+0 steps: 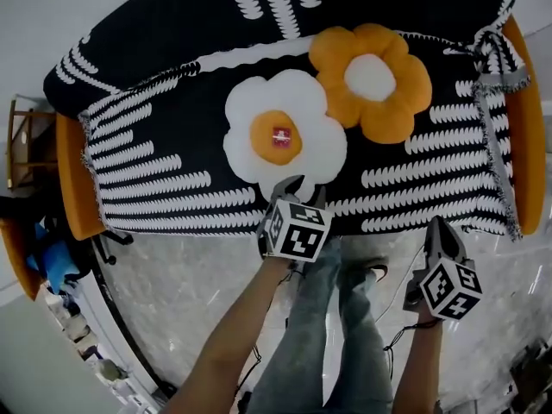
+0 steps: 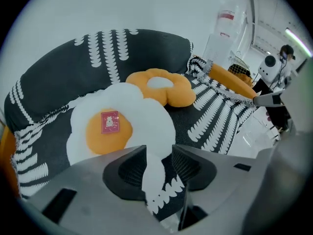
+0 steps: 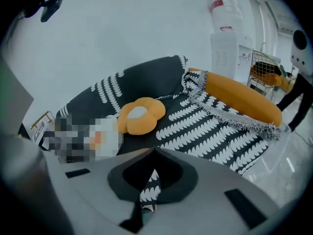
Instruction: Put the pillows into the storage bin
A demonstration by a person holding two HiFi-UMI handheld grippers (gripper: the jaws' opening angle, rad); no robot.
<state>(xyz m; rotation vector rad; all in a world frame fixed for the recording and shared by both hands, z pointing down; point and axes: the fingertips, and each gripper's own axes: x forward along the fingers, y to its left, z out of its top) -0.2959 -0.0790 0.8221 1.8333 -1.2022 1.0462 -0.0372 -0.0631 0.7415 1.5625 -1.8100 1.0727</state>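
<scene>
Left gripper (image 1: 291, 185) is pointing steeply down at the front edge of the sofa (image 1: 528, 128), jaws standing moderately apart, with the lowest petal of the white flower pillow (image 1: 285, 136) showing in the gap (pads are not pressing on it). Right gripper (image 1: 435, 224) is hanging further right over the floor (image 1: 190, 291), jaw tips meeting on nothing. White pillow is lying flat at mid-seat, orange centre and small red tag facing up. The orange flower pillow (image 1: 371, 80) is lying behind and to its right, touching it. Both are resting on a black blanket with white markings (image 1: 172, 179), which is covering seat and backrest. Orange armrests (image 1: 73, 179) are showing at either end. Floor is looking pale and glossy. A plain white wall (image 2: 122, 9) is running behind. A water dispenser (image 3: 225, 38) and wire basket (image 3: 266, 65) are standing past the right armrest, a wooden stand (image 1: 26, 141) past the left. Floor before the seat is lying open, apart from the person's legs (image 1: 336, 317).
</scene>
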